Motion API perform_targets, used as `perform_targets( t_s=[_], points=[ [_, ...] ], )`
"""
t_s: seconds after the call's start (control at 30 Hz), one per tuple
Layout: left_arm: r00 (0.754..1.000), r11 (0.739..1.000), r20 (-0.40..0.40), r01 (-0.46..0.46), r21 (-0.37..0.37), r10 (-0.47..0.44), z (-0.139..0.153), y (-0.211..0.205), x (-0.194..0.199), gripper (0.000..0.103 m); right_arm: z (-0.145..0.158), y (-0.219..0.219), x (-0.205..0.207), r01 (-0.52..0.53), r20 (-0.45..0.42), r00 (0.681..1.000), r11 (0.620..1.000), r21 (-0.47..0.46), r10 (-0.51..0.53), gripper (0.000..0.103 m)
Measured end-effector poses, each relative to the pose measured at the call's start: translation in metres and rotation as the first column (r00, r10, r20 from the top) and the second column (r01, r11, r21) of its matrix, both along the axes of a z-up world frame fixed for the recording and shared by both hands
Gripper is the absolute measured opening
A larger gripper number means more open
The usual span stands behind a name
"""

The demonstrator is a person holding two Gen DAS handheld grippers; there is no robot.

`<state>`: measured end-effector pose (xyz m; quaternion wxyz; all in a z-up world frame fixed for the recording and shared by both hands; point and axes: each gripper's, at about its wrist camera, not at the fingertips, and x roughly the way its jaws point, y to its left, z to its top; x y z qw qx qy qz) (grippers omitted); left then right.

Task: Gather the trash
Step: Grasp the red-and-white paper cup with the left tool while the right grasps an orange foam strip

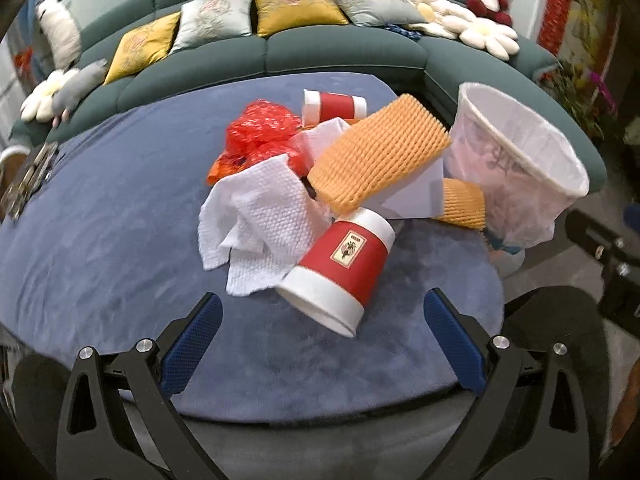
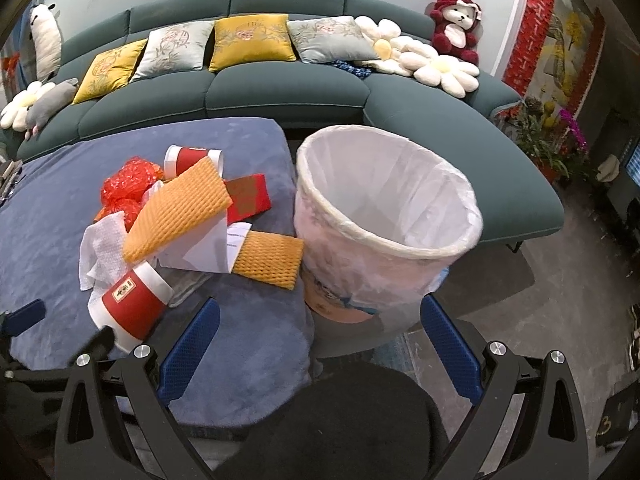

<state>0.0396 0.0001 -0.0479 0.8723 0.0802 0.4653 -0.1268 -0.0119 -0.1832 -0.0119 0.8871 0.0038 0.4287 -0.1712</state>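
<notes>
Your left gripper (image 1: 322,312) hangs w/ jaws spread wide and nothing between them, just short of the near red-and-white paper cup (image 1: 340,268) lying on its side on the blue plush table cover (image 1: 100,240). Your right gripper (image 2: 320,316) is likewise wide open and empty, above the table edge in front of the white bag-lined round trash bin (image 2: 384,232), which stands just beside the table at its right. The trash pile sits mid-table: crumpled white paper towel (image 1: 256,220), orange foam mesh sleeve (image 1: 380,156), red crinkled plastic bag (image 1: 260,128), a second red-and-white cup (image 1: 334,106) at the back, a smaller orange foam piece (image 2: 269,258) touching the bin.
</notes>
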Motion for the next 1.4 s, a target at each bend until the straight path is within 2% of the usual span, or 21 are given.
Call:
perform_targets(
  t_s=[0.27, 0.33, 0.43, 0.53, 0.73, 0.93, 1.03, 1.27, 1.4],
  points=[
    [0.998, 0.999, -0.056, 0.035, -0.029, -0.036, -0.029, -0.006, 0.029, 0.096, -0.01, 0.002, 0.029, -0.012, -0.02, 1.0, 1.0, 0.026, 0.013, 0.096],
    [0.998, 0.999, -0.057, 0.039, -0.021, -0.041, -0.035, -0.007, 0.032, 0.091, -0.011, 0.002, 0.036, -0.013, -0.024, 1.0, 1.0, 0.025, 0.014, 0.096],
    [0.996, 0.999, -0.066, 0.05, -0.01, -0.051, -0.042, -0.009, 0.035, 0.076, -0.015, 0.005, 0.046, -0.018, -0.033, 0.999, 0.999, 0.03, 0.019, 0.096],
    [0.996, 0.999, -0.069, 0.052, -0.012, -0.053, -0.045, -0.01, 0.036, 0.073, -0.018, 0.01, 0.055, -0.027, -0.044, 0.999, 0.999, 0.022, 0.028, 0.096],
    [0.996, 0.998, -0.08, 0.028, -0.053, -0.033, -0.039, -0.002, 0.035, 0.071, -0.021, 0.019, 0.065, -0.045, -0.057, 0.997, 0.999, 0.023, 0.046, 0.096],
    [0.996, 0.996, -0.088, 0.005, -0.09, -0.013, -0.02, 0.02, 0.025, 0.07, -0.021, 0.026, 0.07, -0.062, -0.06, 0.996, 0.997, 0.039, 0.064, 0.096],
    [0.996, 0.993, -0.092, -0.027, -0.112, 0.017, -0.01, 0.035, 0.021, 0.069, -0.021, 0.03, 0.073, -0.073, -0.056, 0.995, 0.994, 0.079, 0.077, 0.096],
    [0.993, 0.989, -0.076, -0.1, -0.106, 0.092, 0.004, 0.06, 0.026, 0.069, -0.033, 0.042, 0.092, -0.094, -0.054, 0.993, 0.979, 0.18, 0.105, 0.096],
    [0.989, 0.984, -0.058, -0.14, -0.107, 0.134, 0.011, 0.071, 0.032, 0.069, -0.042, 0.047, 0.104, -0.095, -0.057, 0.992, 0.954, 0.284, 0.115, 0.089]
  ],
)
